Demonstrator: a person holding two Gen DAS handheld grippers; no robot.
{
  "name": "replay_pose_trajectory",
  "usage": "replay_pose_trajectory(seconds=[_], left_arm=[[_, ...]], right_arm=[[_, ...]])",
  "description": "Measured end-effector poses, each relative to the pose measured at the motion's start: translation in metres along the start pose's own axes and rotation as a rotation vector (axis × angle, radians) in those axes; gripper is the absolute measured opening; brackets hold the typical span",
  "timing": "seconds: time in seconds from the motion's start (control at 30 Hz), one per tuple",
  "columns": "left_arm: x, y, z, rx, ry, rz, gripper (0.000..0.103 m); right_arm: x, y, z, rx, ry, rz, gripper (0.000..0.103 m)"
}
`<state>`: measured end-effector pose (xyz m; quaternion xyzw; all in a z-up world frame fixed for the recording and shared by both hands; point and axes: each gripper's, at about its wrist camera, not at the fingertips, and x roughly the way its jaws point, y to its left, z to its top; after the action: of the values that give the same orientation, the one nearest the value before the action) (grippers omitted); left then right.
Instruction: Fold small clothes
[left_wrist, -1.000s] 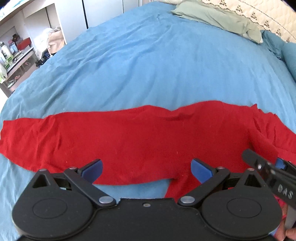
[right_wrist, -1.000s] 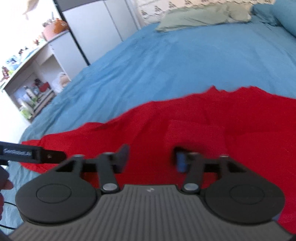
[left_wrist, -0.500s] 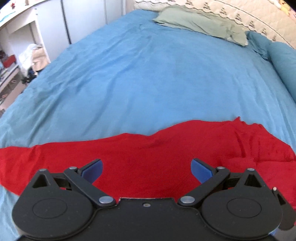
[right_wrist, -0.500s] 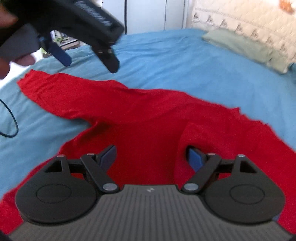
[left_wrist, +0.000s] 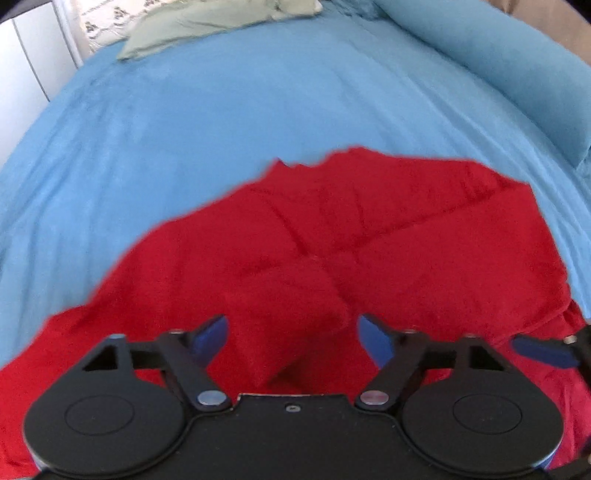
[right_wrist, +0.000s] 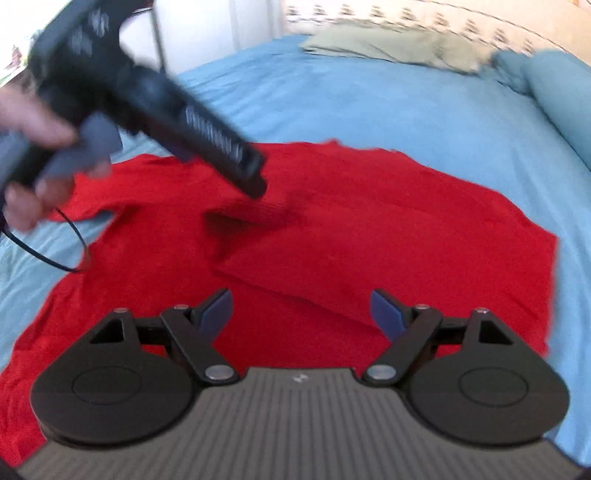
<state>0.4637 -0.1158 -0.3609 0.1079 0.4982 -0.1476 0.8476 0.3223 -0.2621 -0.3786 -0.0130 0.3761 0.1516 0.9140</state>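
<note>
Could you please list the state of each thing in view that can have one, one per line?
Left claw: open, holding nothing, low over the top.
Right claw: open, holding nothing, low over the top.
Red top: lying on the bedspread, one sleeve folded in over the body, the other spread out flat.
Bedspread: spread over the bed, lightly creased.
Green pillow: lying flat at the head of the bed.

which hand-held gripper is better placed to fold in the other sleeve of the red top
Probably the left. The left hand-held gripper hangs open over the red top, on the side where the unfolded sleeve lies spread. The right hand-held gripper sits by the sleeve already folded in.
</note>
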Motion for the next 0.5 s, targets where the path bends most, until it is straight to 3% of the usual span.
replay_pose_trajectory(seconds=[0.23, 0.4, 0.5], left_arm=[[0.024, -0.013, -0.014, 0.012, -0.034, 0.022, 0.059], [0.016, 0.007, -0.01, -0.022, -0.03, 0.044, 0.013], [0.004, 0.028, -0.011, -0.059, -0.032, 0.073, 0.013]], right_arm=[[-0.005, -0.022, -0.016, 0.039, 0.006, -0.024, 0.097], [0.002, -0.021, -0.002, 0.087, -0.009, -0.025, 0.097], [0.006, -0.021, 0.008, 0.111, -0.014, -0.014, 0.097]])
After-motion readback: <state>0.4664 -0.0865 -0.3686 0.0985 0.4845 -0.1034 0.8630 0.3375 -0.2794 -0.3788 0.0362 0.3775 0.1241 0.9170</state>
